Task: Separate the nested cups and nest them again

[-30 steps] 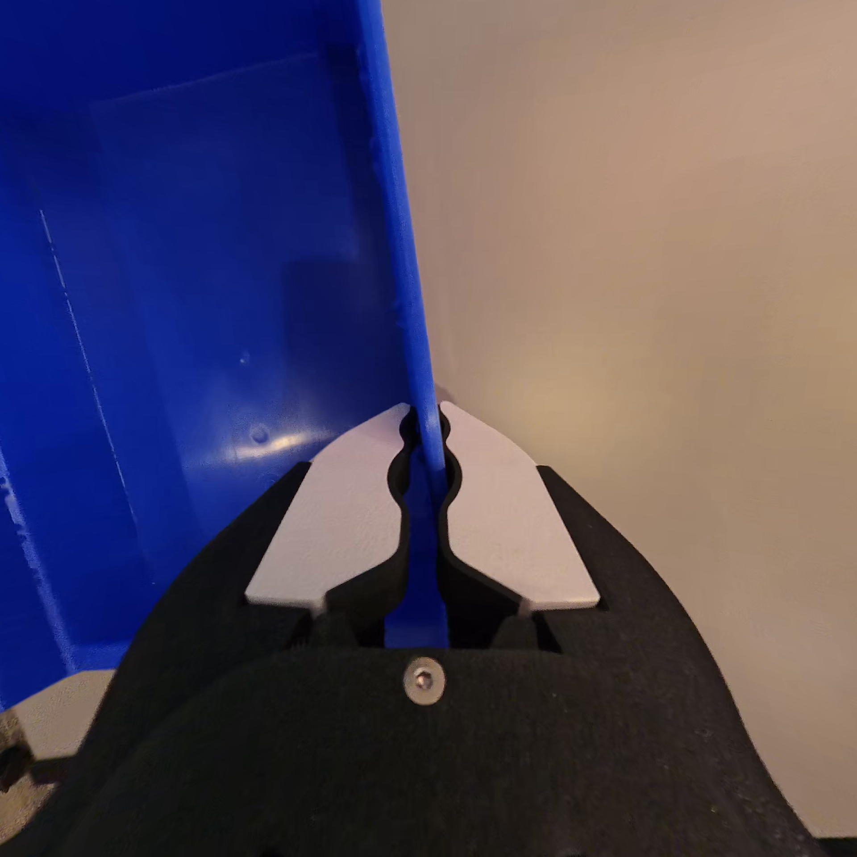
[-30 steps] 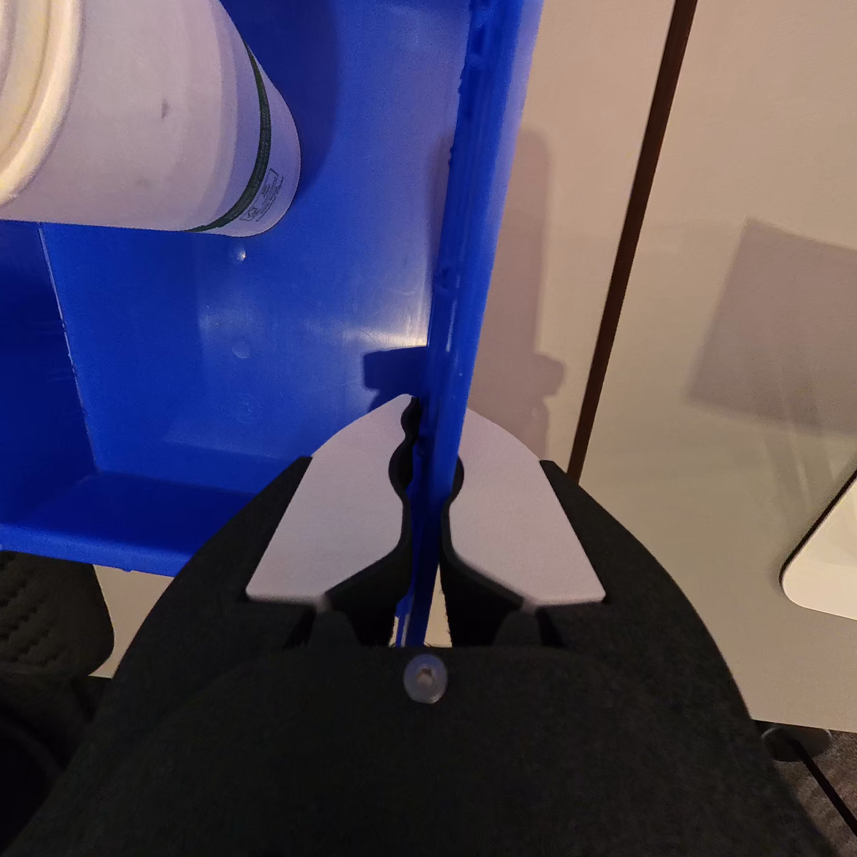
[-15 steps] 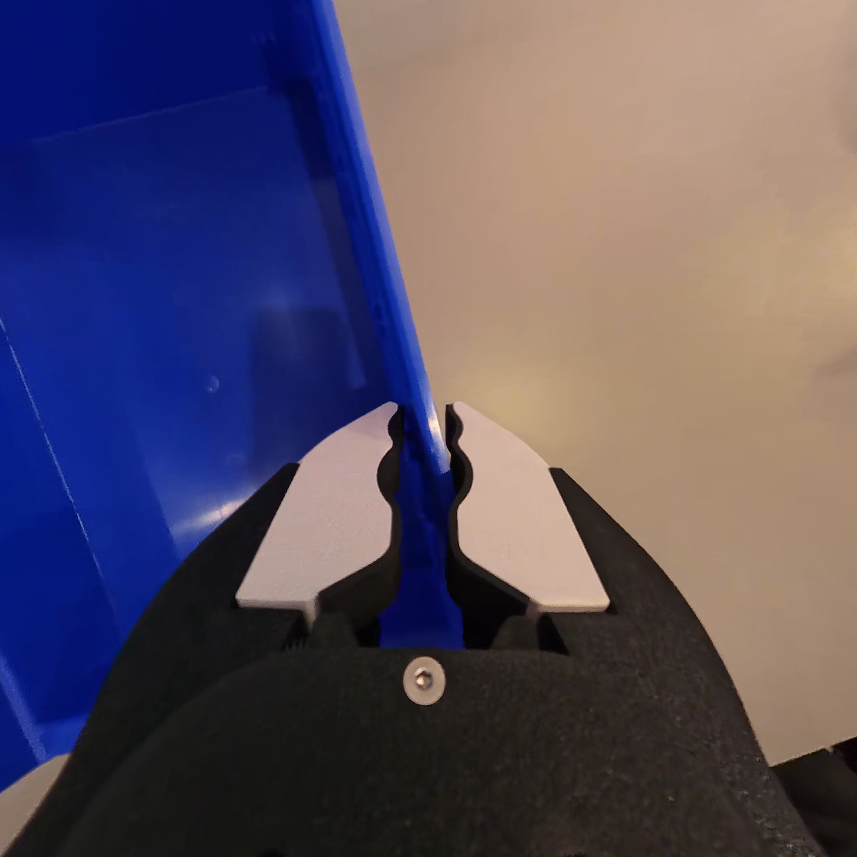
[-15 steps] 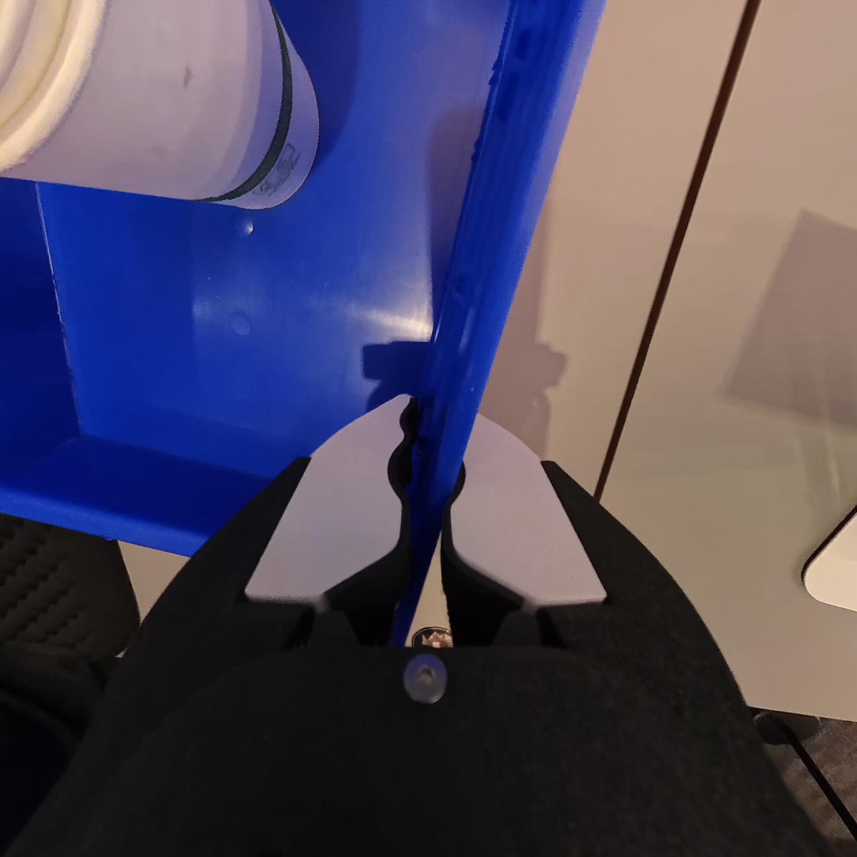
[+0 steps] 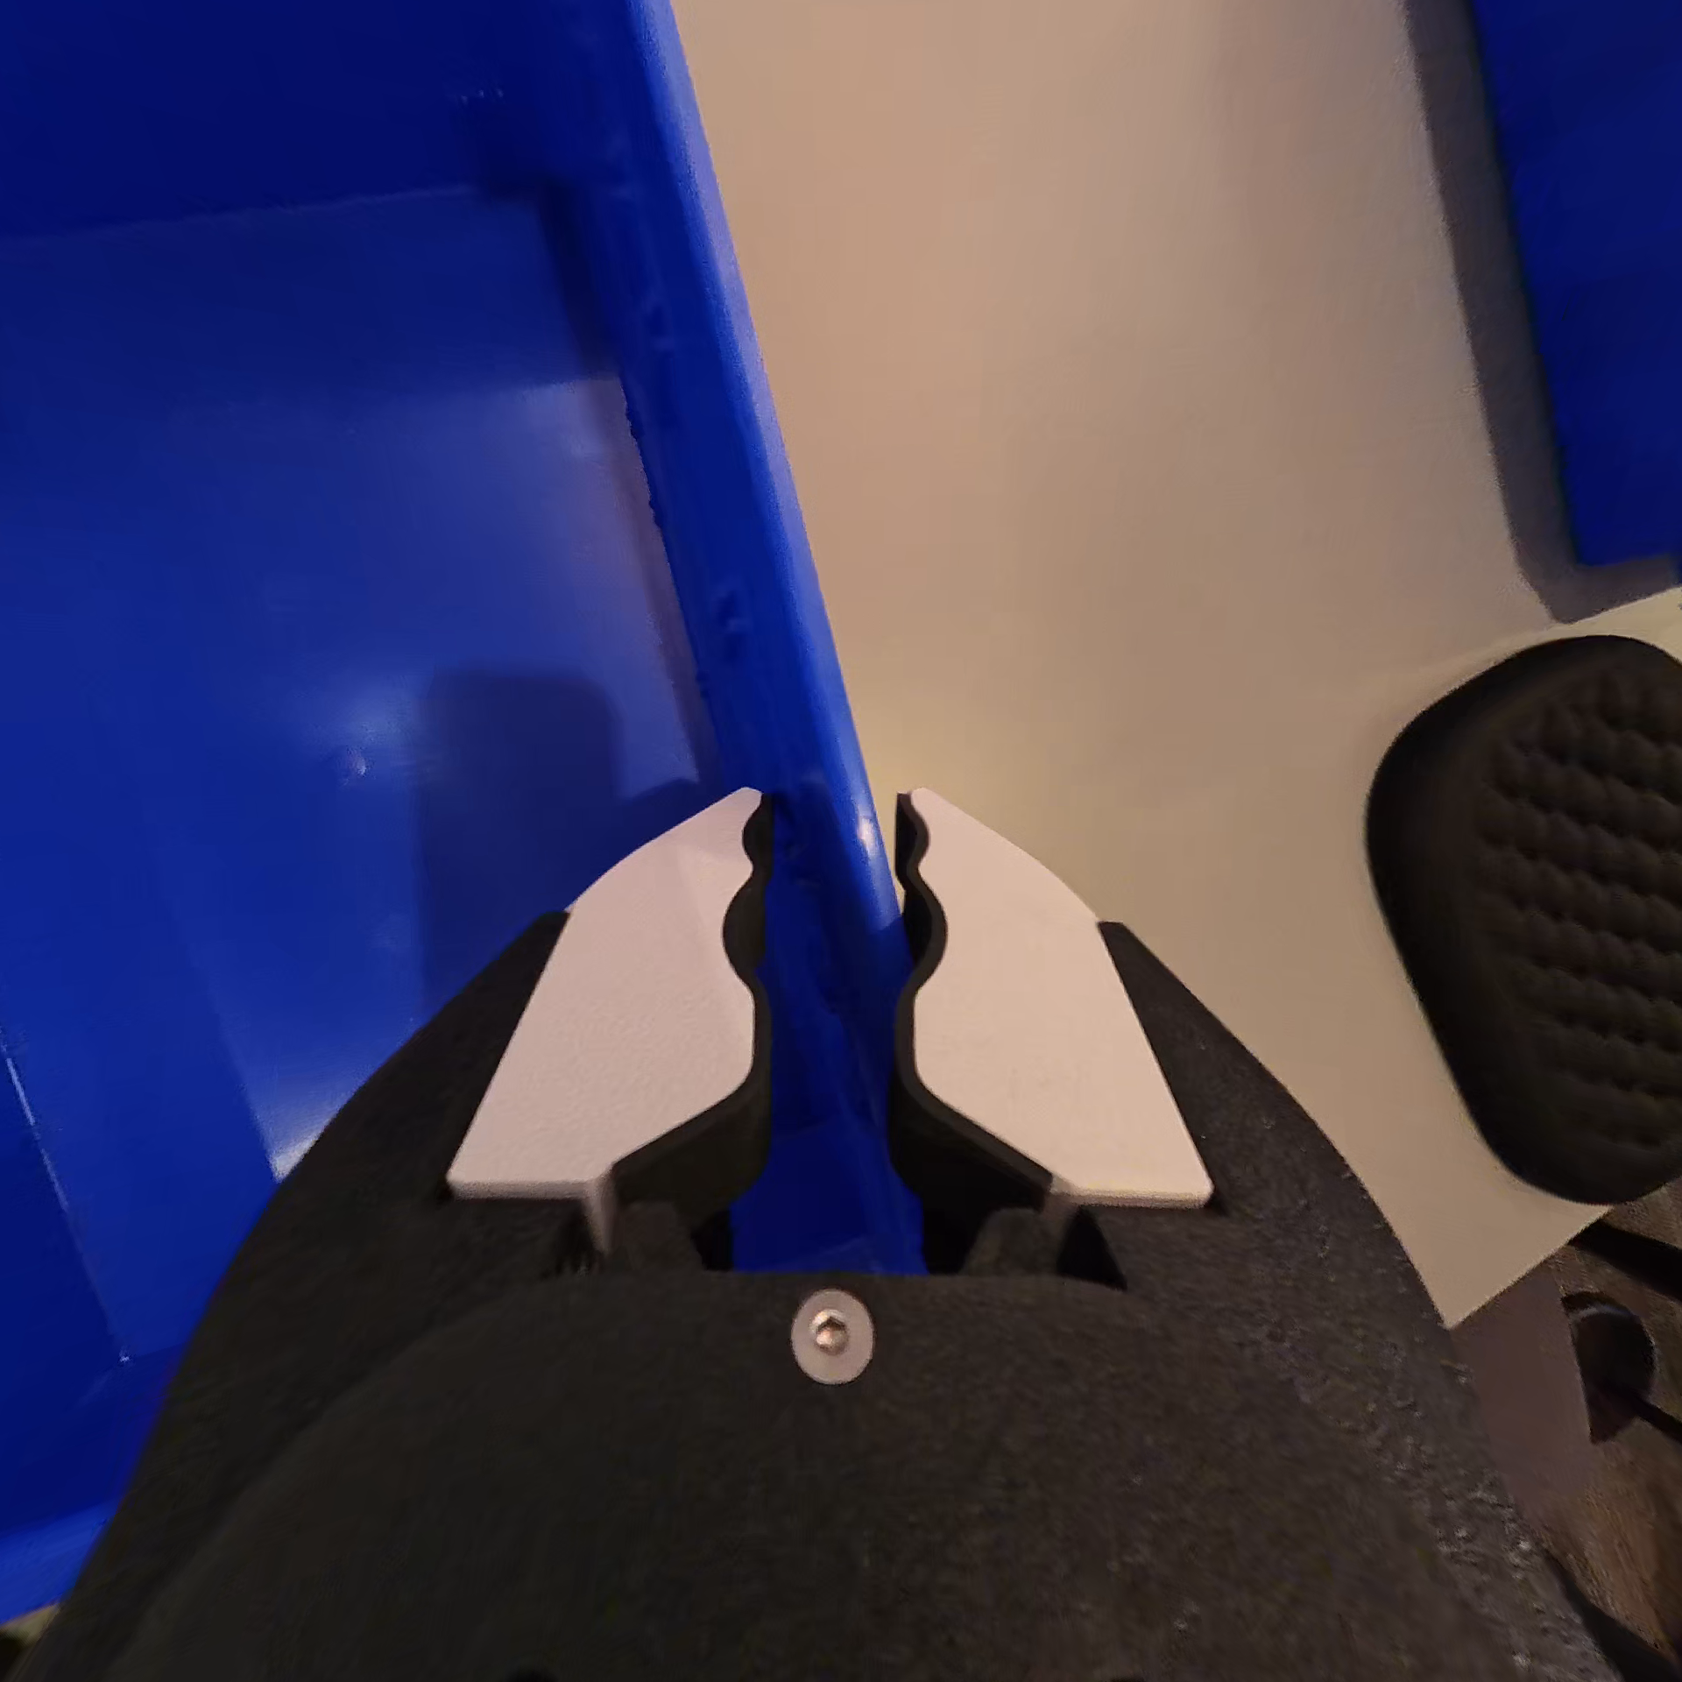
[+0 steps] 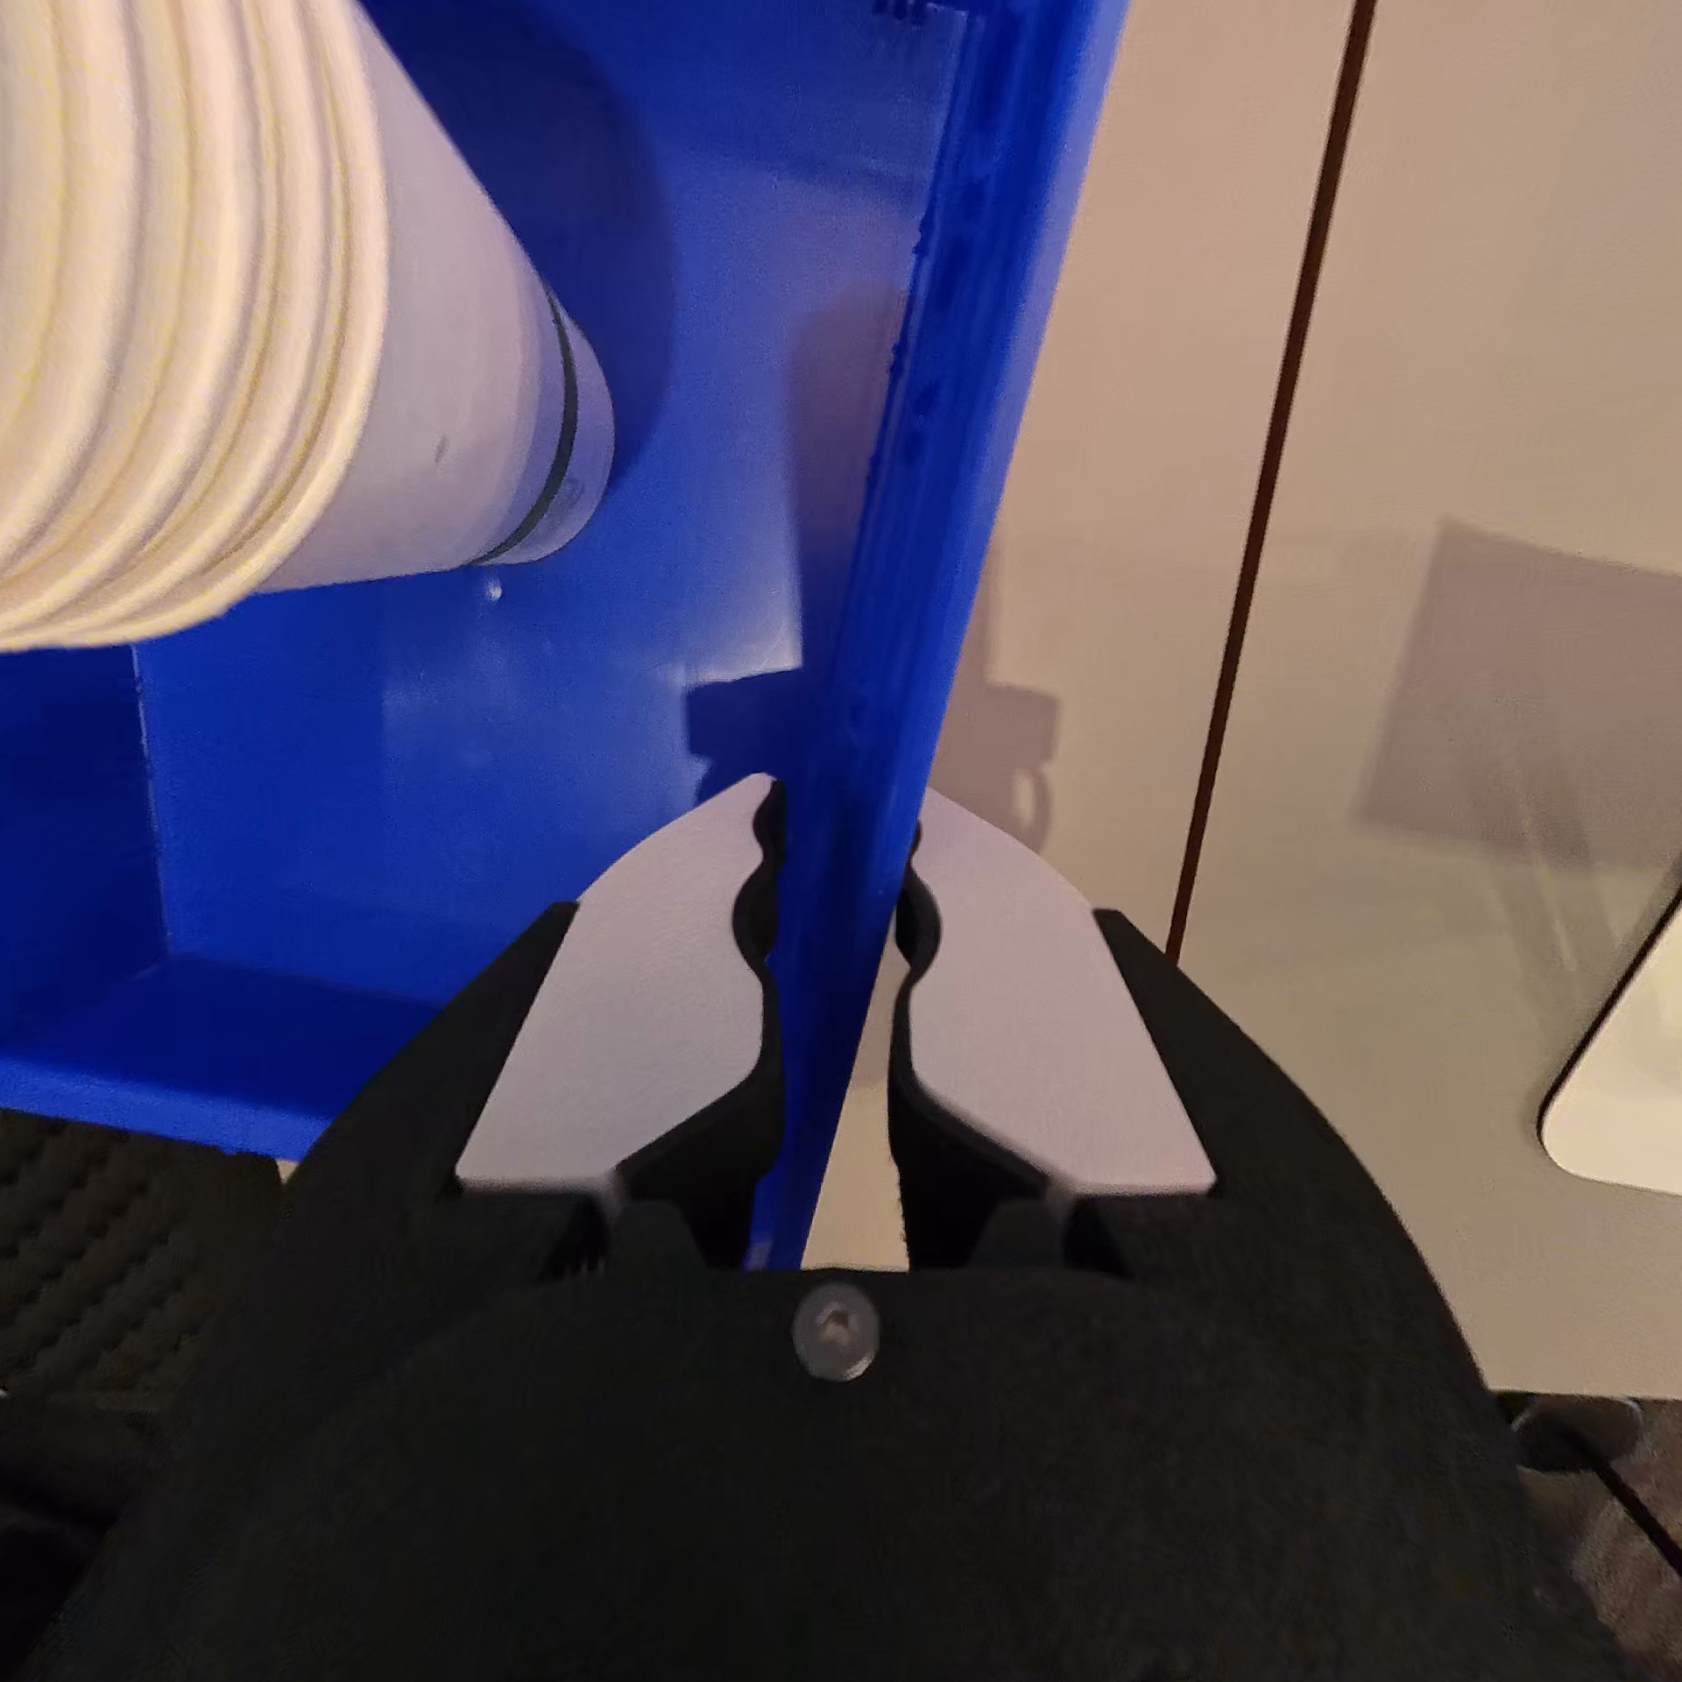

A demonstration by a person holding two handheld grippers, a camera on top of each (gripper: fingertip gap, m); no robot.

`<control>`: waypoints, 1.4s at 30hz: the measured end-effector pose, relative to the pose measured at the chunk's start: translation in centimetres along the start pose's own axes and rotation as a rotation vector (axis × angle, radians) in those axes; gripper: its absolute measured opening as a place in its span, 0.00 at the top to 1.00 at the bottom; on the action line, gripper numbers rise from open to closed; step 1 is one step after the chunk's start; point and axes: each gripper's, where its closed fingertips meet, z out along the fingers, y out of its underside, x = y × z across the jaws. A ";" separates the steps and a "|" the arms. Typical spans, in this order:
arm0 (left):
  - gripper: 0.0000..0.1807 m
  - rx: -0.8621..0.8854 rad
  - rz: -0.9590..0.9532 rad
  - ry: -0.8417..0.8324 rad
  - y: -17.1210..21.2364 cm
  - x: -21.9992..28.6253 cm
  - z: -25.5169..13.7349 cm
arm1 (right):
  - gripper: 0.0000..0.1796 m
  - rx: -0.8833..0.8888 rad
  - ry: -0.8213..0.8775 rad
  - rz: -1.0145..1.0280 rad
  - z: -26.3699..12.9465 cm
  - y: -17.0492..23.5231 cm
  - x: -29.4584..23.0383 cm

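While the cups (image 6: 273,346) lie nested on their side in the blue bin (image 6: 510,774), base toward its right wall, my right tool (image 6: 842,801) straddles that wall. Its jaws are parted, the left finger (image 6: 655,992) against the wall's inner face, a gap showing on the other side. My left tool (image 5: 833,805) straddles a bin wall (image 5: 719,546) likewise, jaws apart and loose around it. Both point forward over the tabletop (image 5: 1092,455). A black textured pad (image 5: 1547,910) sits at my left tool's right.

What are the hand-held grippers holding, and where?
Nothing firmly. The left hand-held gripper and right hand-held gripper each straddle a wall of the blue bin, jaws open.
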 end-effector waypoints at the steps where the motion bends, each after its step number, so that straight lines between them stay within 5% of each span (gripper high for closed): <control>1: 0.86 0.003 0.005 0.010 -0.2 0.7 0.2 | 0.88 -0.001 0.002 0.014 0.1 -0.1 0.0; 13: 0.73 0.079 -0.054 0.263 -3.3 8.6 2.3 | 0.96 -0.036 -0.020 0.150 1.5 0.0 -0.1; 21: 0.69 0.239 -0.024 0.270 -4.2 7.3 -1.3 | 0.97 -0.034 -0.101 0.193 1.5 0.1 -0.2; 31: 0.69 0.294 0.158 0.143 3.0 2.7 -8.1 | 0.97 -0.021 -0.172 0.255 1.4 0.2 -0.1; 42: 0.71 0.376 0.069 0.028 8.5 -5.2 -13.5 | 0.97 -0.073 -0.188 0.278 -0.5 1.5 0.1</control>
